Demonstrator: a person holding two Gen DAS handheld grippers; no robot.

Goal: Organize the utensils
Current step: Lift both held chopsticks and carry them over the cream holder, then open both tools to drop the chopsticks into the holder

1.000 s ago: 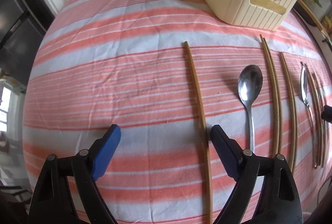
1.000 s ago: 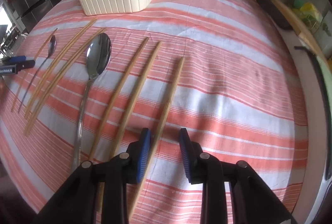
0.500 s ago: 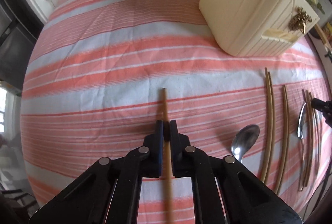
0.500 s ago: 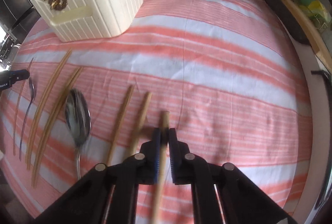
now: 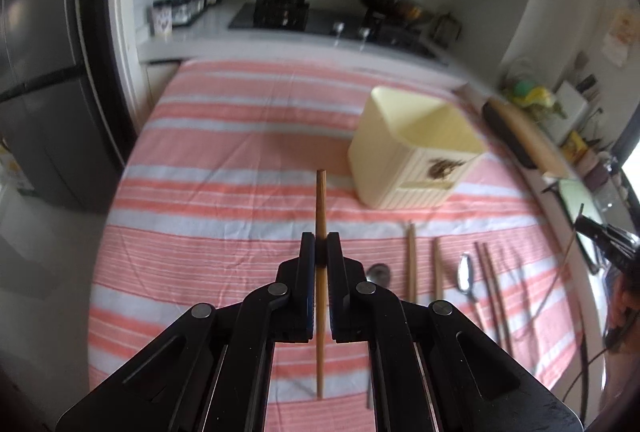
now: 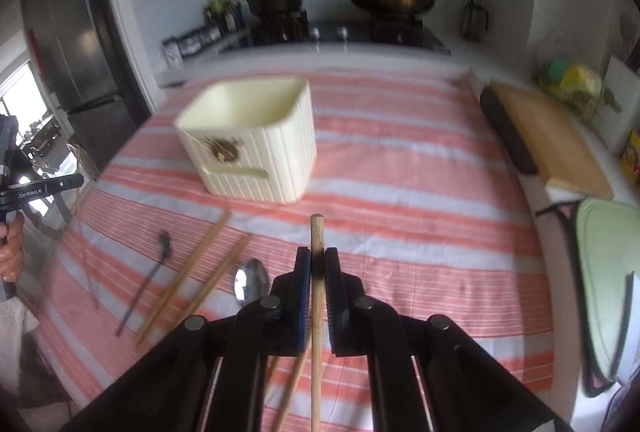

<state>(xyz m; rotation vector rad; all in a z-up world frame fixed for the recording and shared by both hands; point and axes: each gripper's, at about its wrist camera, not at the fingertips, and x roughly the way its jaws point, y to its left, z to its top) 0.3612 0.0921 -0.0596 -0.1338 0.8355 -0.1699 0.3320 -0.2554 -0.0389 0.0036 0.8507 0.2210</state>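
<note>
Between each gripper's fingers, pressed together, a chopstick is pinched: left gripper on one chopstick, right gripper on another, both clear of the desk; carry step; next, tip them into the cream holder ahead.

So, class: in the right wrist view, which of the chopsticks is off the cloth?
The chopstick clamped in the right tool, its tip raised toward the cream holder. The other chopsticks lie flat on the striped cloth.
</note>
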